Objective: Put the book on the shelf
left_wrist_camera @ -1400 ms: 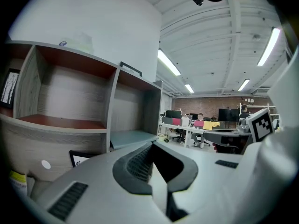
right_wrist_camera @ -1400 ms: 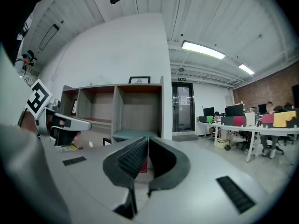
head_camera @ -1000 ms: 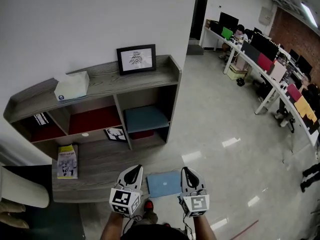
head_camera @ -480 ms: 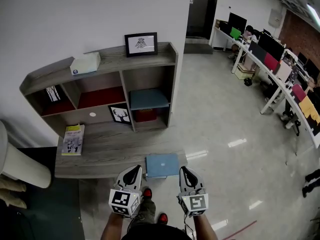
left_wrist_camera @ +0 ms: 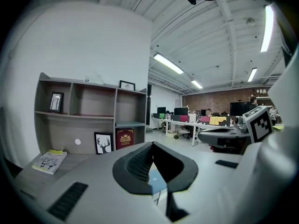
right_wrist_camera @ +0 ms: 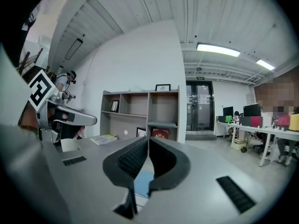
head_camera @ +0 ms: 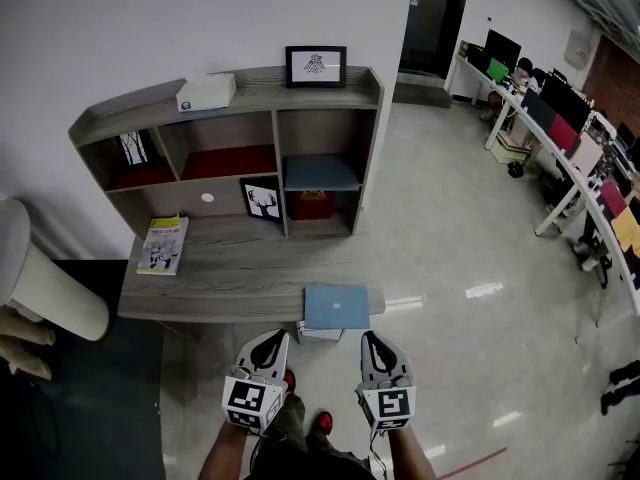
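Upper centre: grey shelf (head_camera: 230, 278), with book (head_camera: 336, 306) at lower ledge's front right edge, magazine (head_camera: 165, 245) at left, box (head_camera: 206, 93) and picture (head_camera: 316, 66) on top.

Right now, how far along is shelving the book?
Done: nothing; the blue book lies flat at the front of the low ledge. In hand: nothing; left gripper and right gripper are shut, empty. Left: grasp it and put it on the shelf.

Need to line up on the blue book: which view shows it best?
Head view: the whole blue book shows, lying at the ledge's front edge. Both gripper views catch only a blue sliver of it past their own jaws.
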`<act>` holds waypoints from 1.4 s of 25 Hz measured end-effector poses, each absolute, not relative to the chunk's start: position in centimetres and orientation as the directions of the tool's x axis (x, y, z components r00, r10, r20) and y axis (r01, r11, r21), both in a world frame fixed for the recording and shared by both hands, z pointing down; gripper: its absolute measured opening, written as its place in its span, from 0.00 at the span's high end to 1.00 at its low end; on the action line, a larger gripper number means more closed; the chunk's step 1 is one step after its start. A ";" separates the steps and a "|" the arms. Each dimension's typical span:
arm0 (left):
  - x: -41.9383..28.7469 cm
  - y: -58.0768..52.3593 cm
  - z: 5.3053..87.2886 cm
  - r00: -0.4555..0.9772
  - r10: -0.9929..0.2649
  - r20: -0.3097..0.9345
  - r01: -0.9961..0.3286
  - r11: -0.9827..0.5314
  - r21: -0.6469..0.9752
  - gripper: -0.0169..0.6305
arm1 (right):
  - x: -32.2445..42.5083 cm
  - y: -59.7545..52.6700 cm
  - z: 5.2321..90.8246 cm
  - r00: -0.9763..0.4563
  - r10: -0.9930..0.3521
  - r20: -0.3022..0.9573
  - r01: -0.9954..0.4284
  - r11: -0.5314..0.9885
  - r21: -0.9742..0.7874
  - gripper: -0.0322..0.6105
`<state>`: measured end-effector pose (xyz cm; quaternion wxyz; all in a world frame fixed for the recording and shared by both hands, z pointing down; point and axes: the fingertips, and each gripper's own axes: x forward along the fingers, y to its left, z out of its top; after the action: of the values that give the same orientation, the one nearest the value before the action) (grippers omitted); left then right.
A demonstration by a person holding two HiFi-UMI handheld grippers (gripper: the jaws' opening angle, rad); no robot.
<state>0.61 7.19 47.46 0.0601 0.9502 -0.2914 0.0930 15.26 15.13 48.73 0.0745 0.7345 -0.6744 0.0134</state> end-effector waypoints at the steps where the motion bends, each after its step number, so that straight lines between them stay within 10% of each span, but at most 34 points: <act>1: 0.4 7.2 47.7 0.811 -0.544 0.218 -0.568 -0.821 0.063 0.96 | 15.0 14.9 49.1 0.086 -0.987 0.133 -0.993 -0.073 0.097 0.89; 35: 2.6 1.2 73.0 0.782 -0.394 0.484 -0.533 -0.825 0.190 0.96 | 15.5 7.7 74.7 0.154 -0.866 0.476 -0.924 0.045 0.380 0.89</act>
<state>2.60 1.15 72.96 0.1600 0.9301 -0.2493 0.2170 15.53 7.67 74.75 0.3185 0.6896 -0.6488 0.0456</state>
